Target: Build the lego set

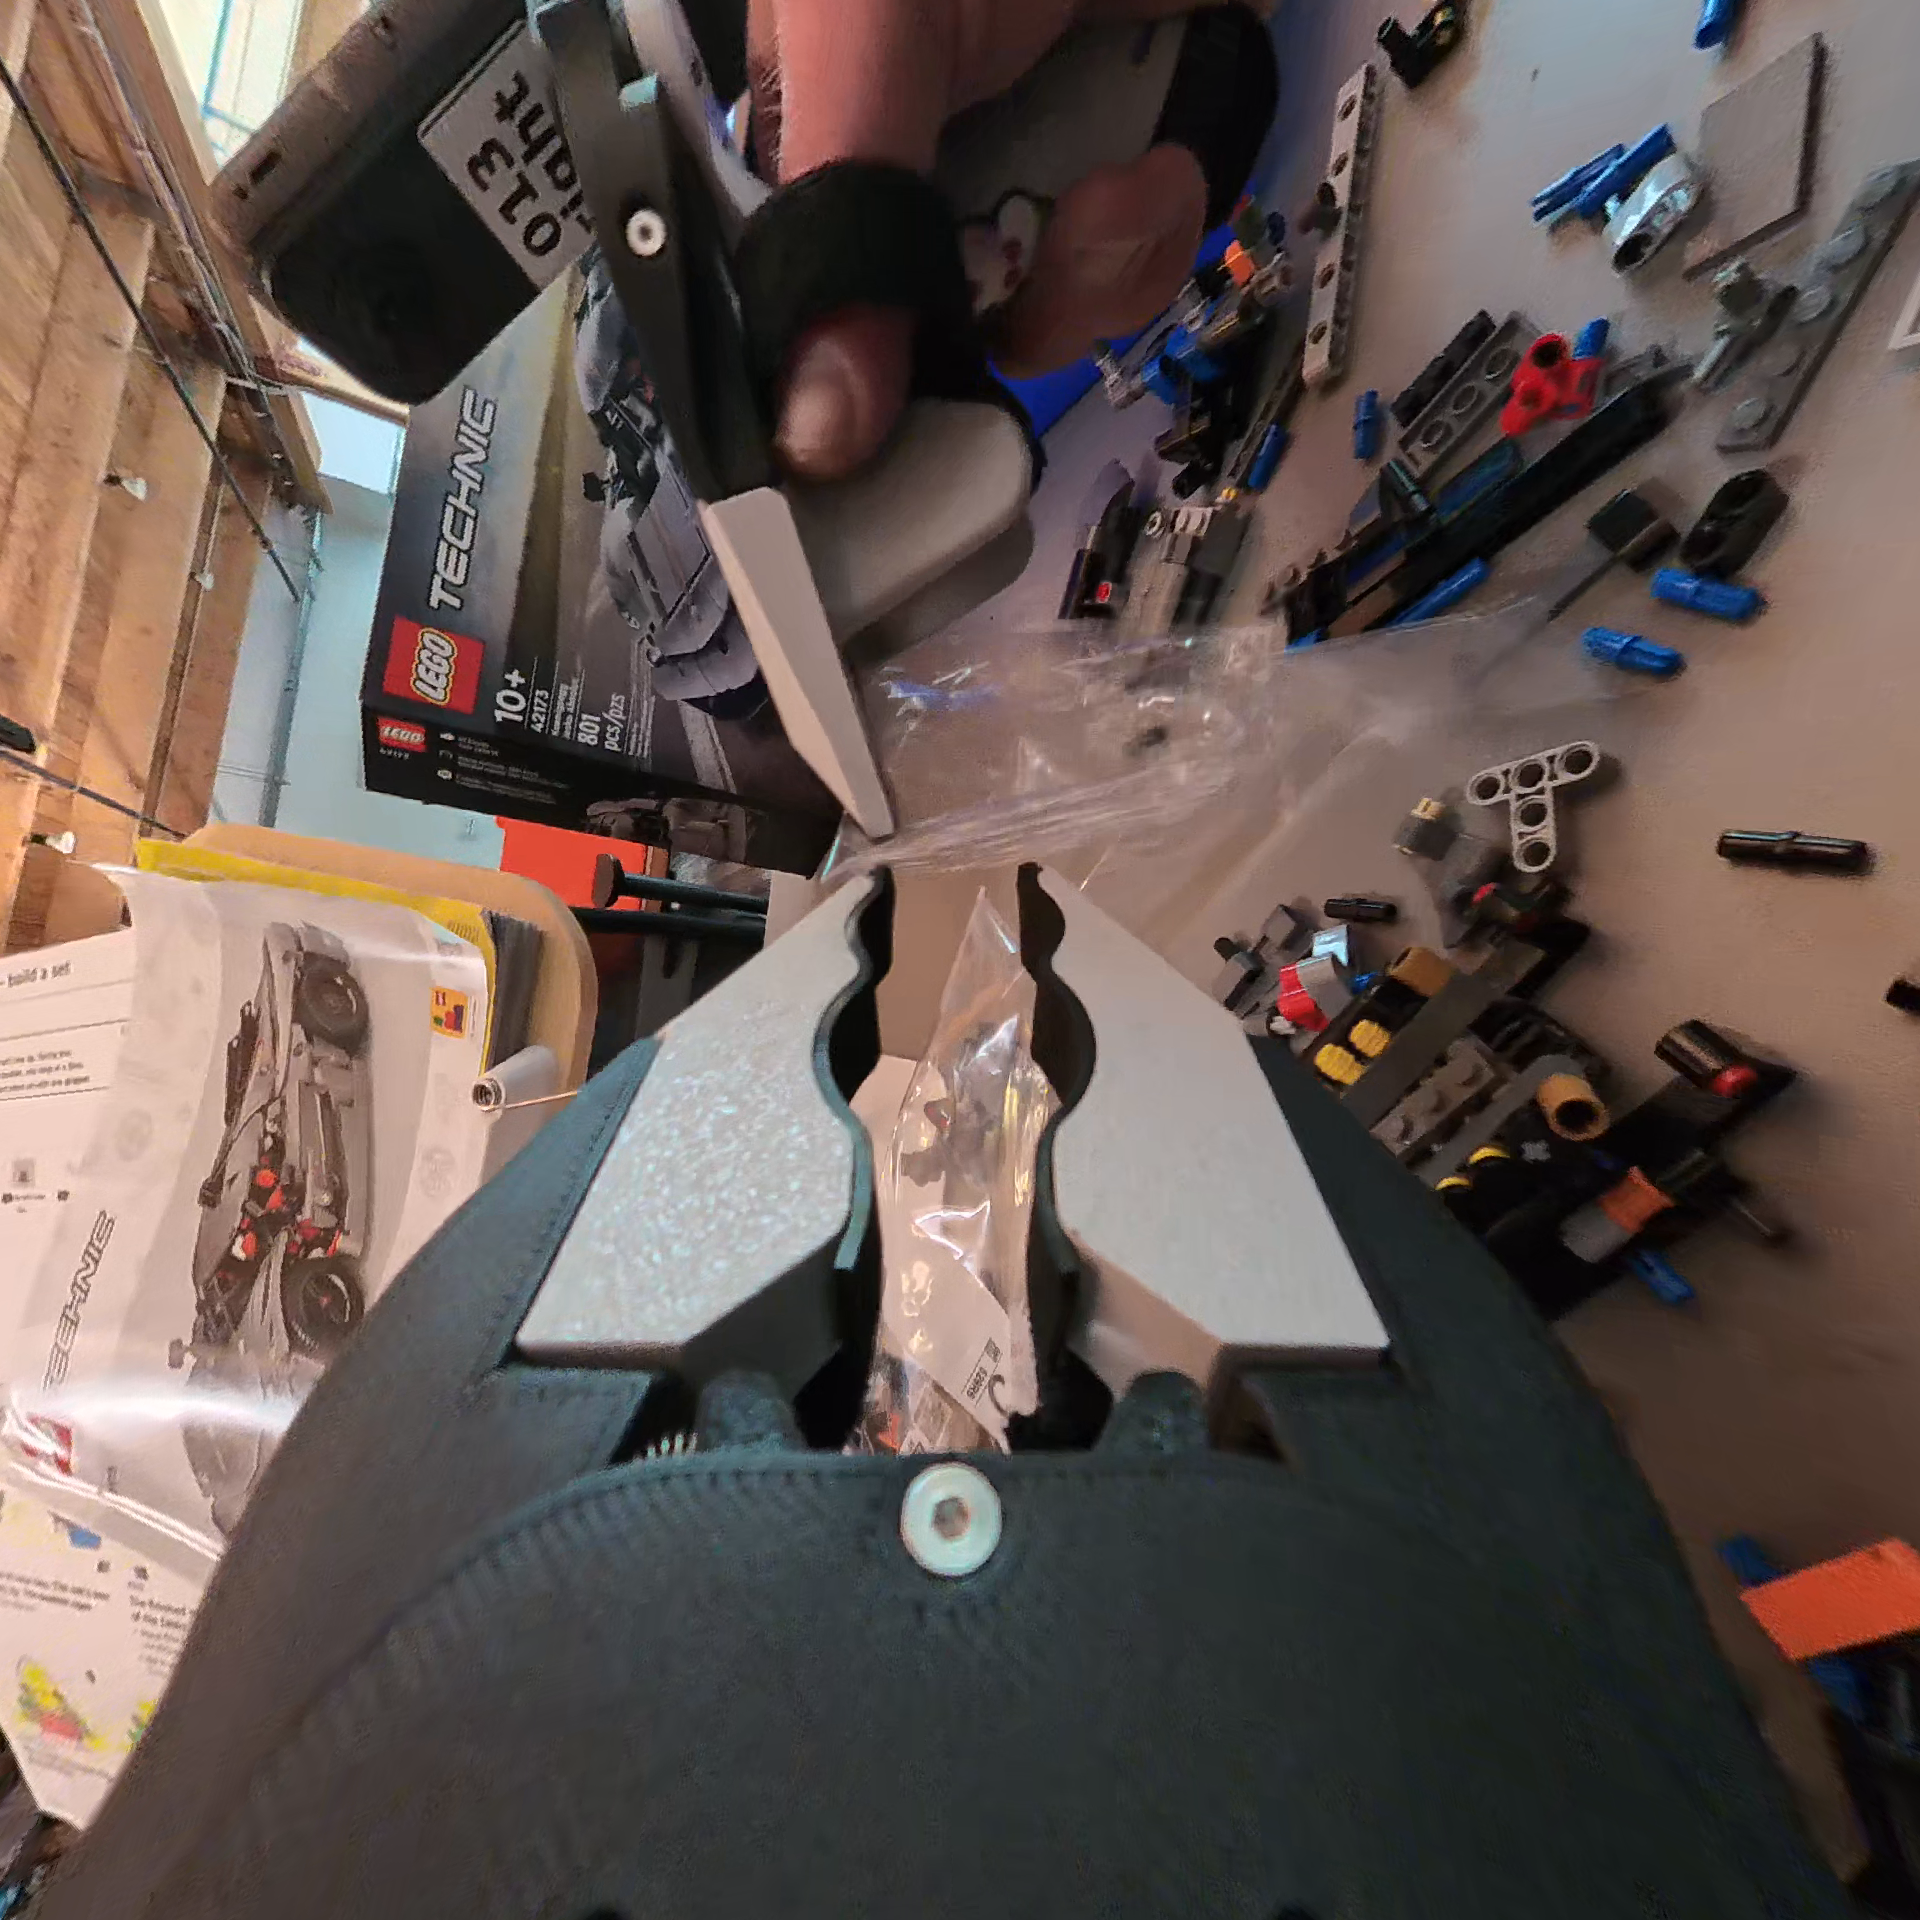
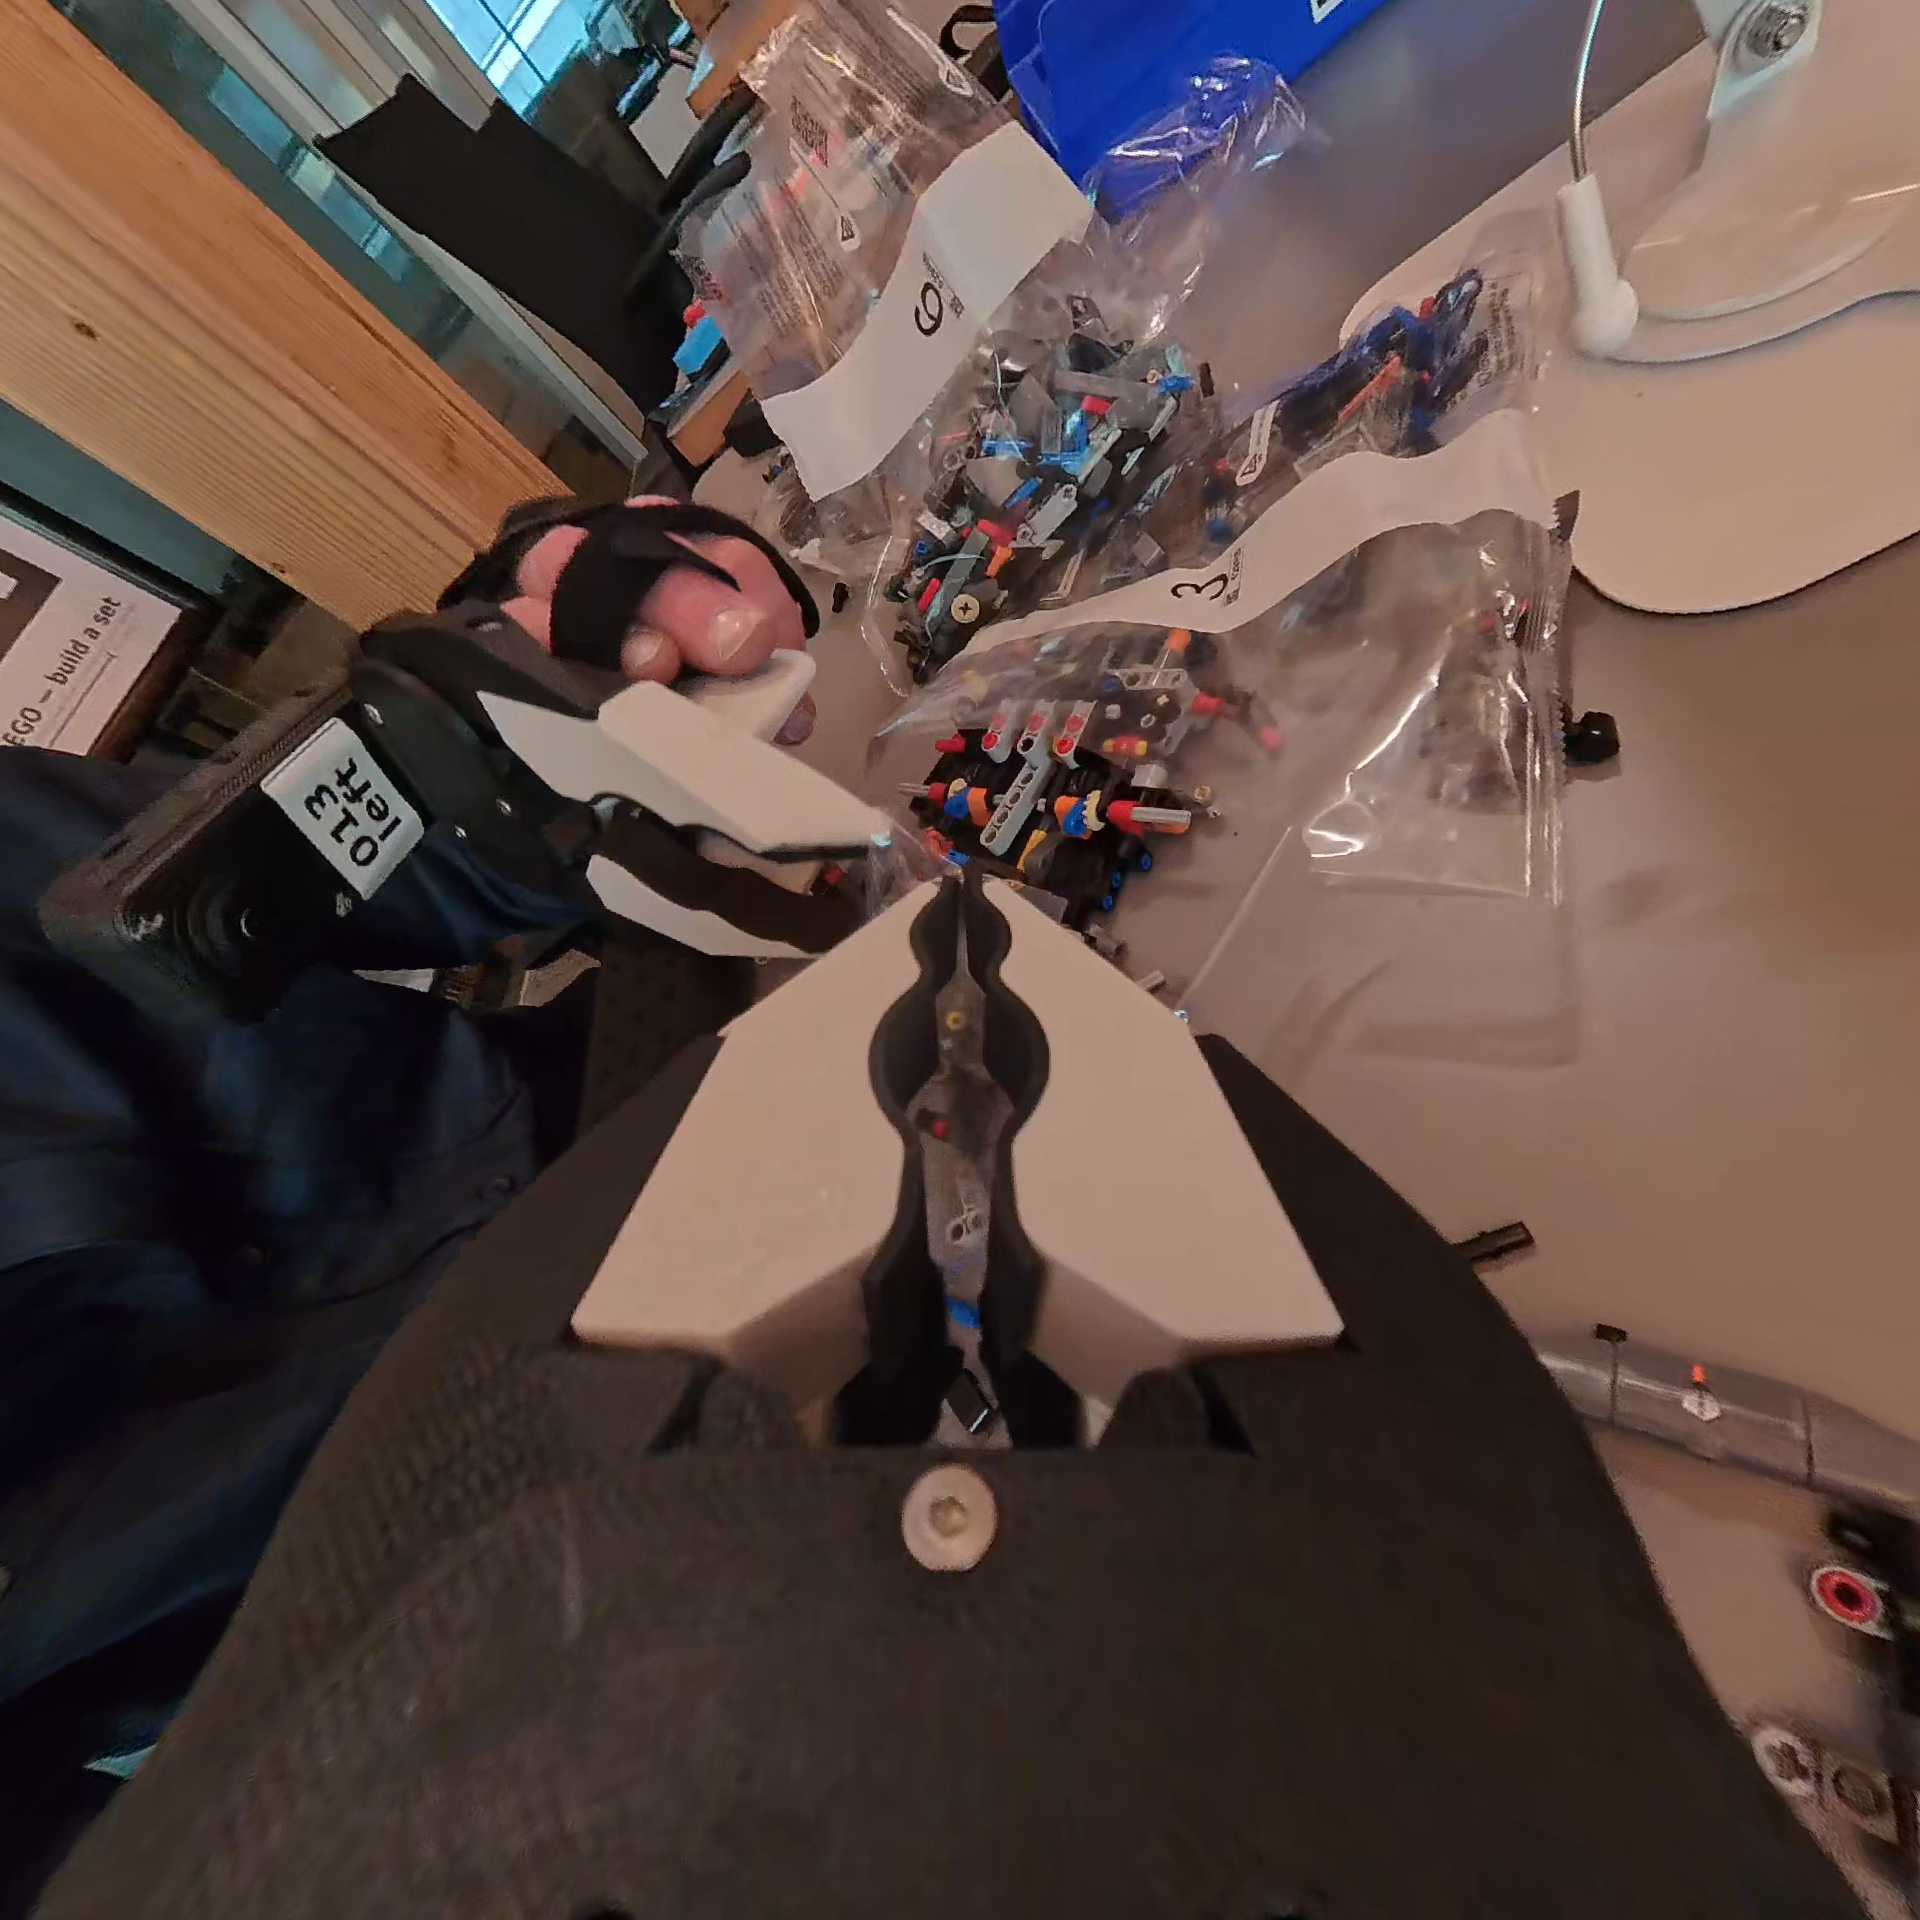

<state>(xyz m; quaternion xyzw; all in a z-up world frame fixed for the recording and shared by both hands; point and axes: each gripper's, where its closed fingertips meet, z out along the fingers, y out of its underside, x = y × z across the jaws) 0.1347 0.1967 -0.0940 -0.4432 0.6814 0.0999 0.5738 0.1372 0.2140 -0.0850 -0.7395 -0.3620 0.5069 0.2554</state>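
My left gripper (image 1: 956,883) has its jaws a little apart around a small clear bag of pieces (image 1: 961,1049) that fills the gap between the pads. My right gripper (image 1: 875,819) comes in from above, its tip almost touching the left one's, and pinches stretched clear film (image 1: 1091,748). In the right wrist view the right gripper (image 2: 951,883) is shut on bag film at its tips, and the left gripper (image 2: 868,847) meets it from the left. A partly built black and grey assembly (image 2: 1049,800) lies just beyond the tips and shows in the left wrist view (image 1: 1455,1081).
Loose blue, black and grey pieces (image 1: 1455,499) are scattered on the grey table. The set's box (image 1: 499,582) and instruction booklet (image 1: 260,1143) lie beyond the table's edge. Several numbered bags (image 2: 1403,675) (image 2: 1039,447), a blue bin (image 2: 1122,62) and a white stand (image 2: 1766,208) sit farther back. The tips of both grippers are at nearly the same place.
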